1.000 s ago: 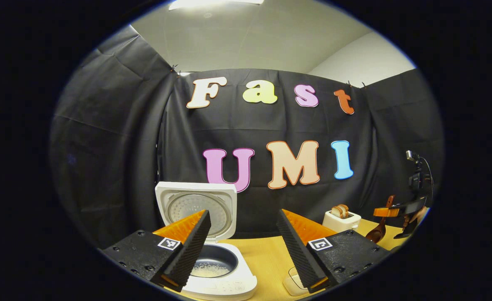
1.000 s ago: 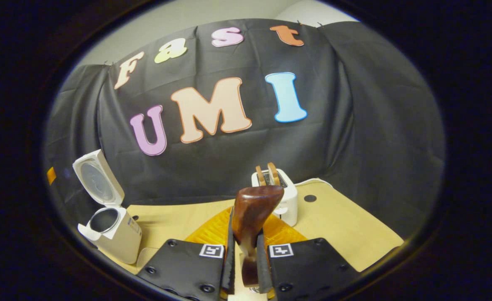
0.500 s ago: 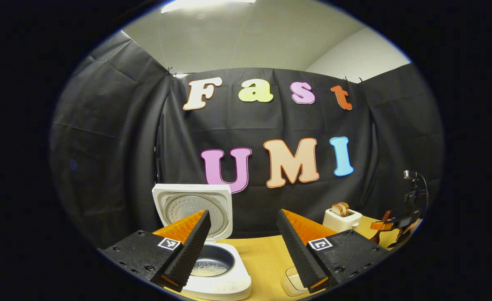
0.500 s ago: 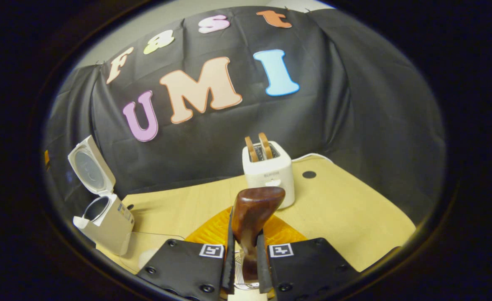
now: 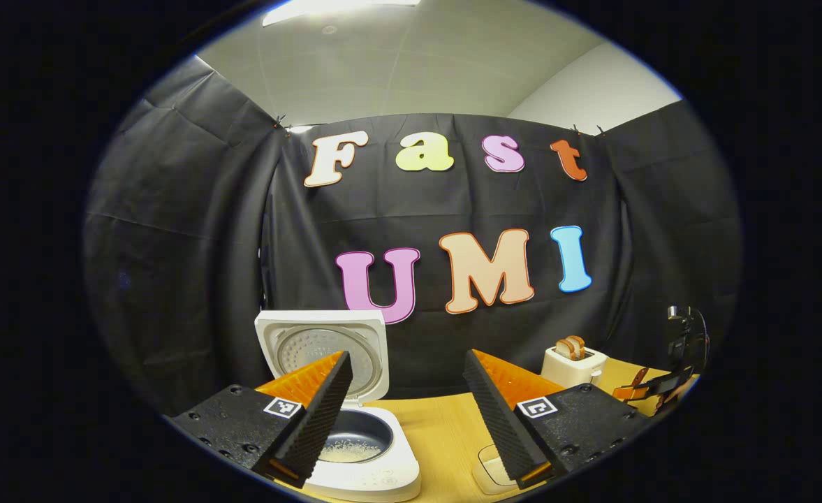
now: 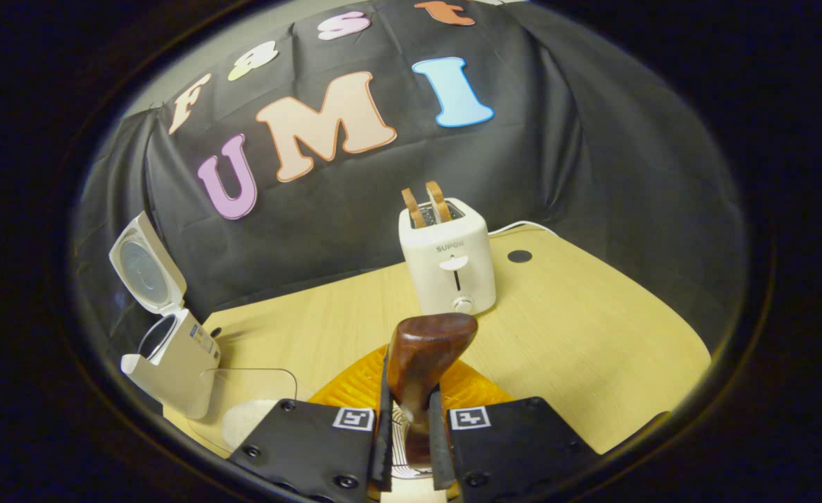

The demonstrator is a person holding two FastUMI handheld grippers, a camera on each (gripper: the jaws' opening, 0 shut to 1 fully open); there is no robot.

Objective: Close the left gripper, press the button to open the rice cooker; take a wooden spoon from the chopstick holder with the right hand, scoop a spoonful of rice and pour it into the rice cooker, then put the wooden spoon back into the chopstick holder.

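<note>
Tilting down since earlier, right gripper (image 6: 408, 433) stays clamped on wooden spoon (image 6: 421, 363); toaster (image 6: 445, 255) higher in frame. Left gripper (image 5: 407, 405) spread apart, seeing rice in opened rice cooker (image 5: 358, 447).

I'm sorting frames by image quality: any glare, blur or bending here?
Left gripper view: a ceiling light glares at the top; the wall's edges bow. Right gripper view: the table curves with the lens; the wooden spoon is slightly soft, the toaster sharp.

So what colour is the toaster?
The toaster is white, with brown bread slices sticking out the top. It shows best in the right gripper view.
</note>
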